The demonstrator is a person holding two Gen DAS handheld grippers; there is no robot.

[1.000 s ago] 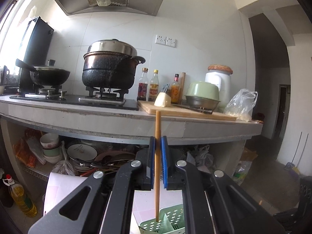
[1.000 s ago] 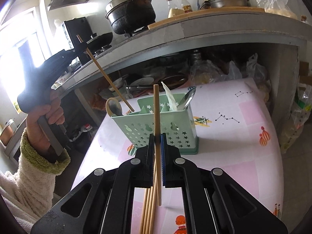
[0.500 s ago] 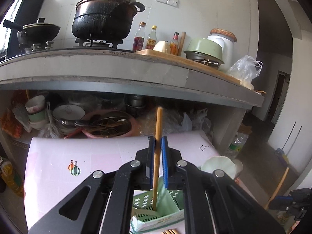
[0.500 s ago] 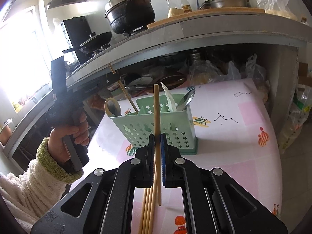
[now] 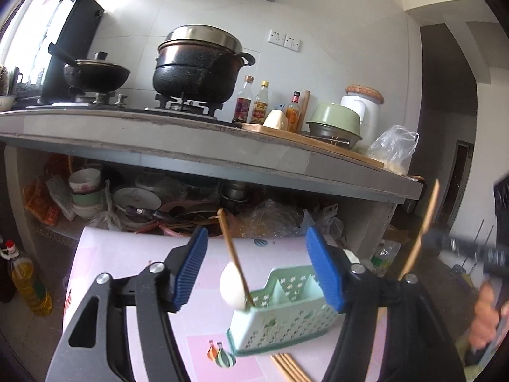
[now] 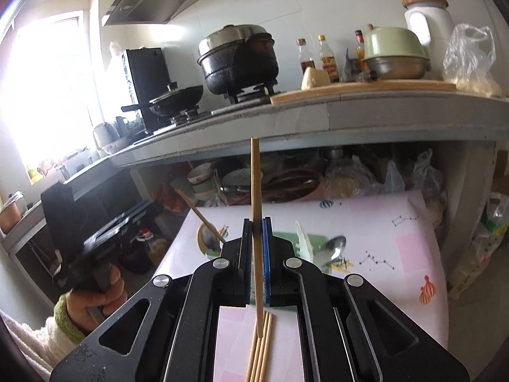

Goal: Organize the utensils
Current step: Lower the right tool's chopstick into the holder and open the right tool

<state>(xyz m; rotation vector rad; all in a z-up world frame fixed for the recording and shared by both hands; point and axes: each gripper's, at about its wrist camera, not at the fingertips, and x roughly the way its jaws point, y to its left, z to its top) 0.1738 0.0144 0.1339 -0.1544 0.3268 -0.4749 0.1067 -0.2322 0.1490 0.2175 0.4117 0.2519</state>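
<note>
Window glare, fisheye warp, motion blur

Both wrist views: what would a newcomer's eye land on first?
In the left view, the left gripper fills the foreground, jaws opening, with a chopstick leaning free in the green caddy on the pink table. In the right view, the right gripper is shut on an upright chopstick above loose chopsticks. Behind, a big black pot sits on the stove.
</note>
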